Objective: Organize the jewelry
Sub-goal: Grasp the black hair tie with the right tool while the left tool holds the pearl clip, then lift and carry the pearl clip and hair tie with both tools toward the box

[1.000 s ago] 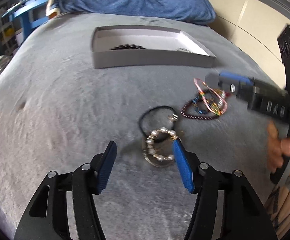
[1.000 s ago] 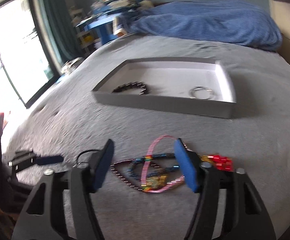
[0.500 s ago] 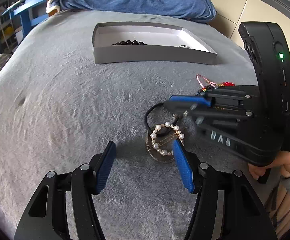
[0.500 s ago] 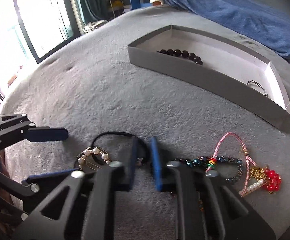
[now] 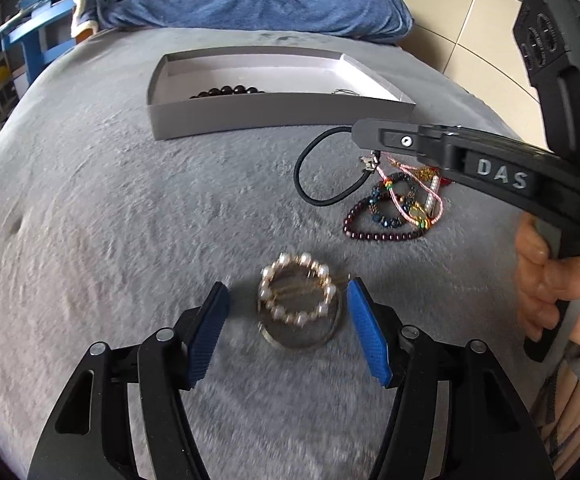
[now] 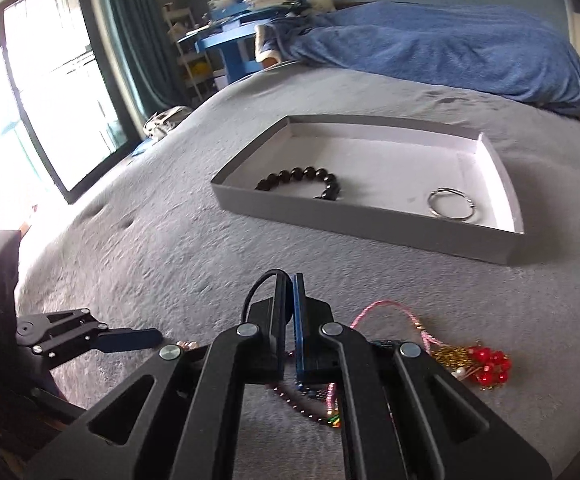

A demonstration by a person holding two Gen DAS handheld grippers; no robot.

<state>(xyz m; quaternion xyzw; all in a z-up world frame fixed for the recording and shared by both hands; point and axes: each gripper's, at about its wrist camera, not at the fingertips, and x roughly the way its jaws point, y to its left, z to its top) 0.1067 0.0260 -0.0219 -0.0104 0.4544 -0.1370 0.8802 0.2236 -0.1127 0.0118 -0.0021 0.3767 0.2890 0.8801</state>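
Note:
On the grey blanket, a pearl bracelet (image 5: 296, 296) lies on a round metal bangle (image 5: 302, 338). Both sit between the blue pads of my left gripper (image 5: 287, 322), which is open and touches neither. My right gripper (image 6: 290, 292) is shut on a black cord bracelet (image 6: 255, 284). In the left wrist view the black cord bracelet (image 5: 310, 176) hangs as a loop from the right gripper's tip (image 5: 362, 136), its lower end on the blanket. A pile of bead bracelets (image 5: 394, 208) lies beside it. Beyond stands a shallow grey box (image 6: 370, 226) holding a black bead bracelet (image 6: 306, 178) and a silver ring (image 6: 452, 204).
A blue quilt (image 6: 430, 48) lies bunched behind the box. A pink cord bracelet (image 6: 382, 308) and a red bead cluster (image 6: 488, 364) lie to the right of my right gripper. A hand (image 5: 546, 280) holds the right gripper's handle. A window and a blue shelf stand far left.
My right gripper swung left to the black cord, shut on it and drew it up and away from the pearl bracelet. The pearl bracelet now sits centred between the left pads.

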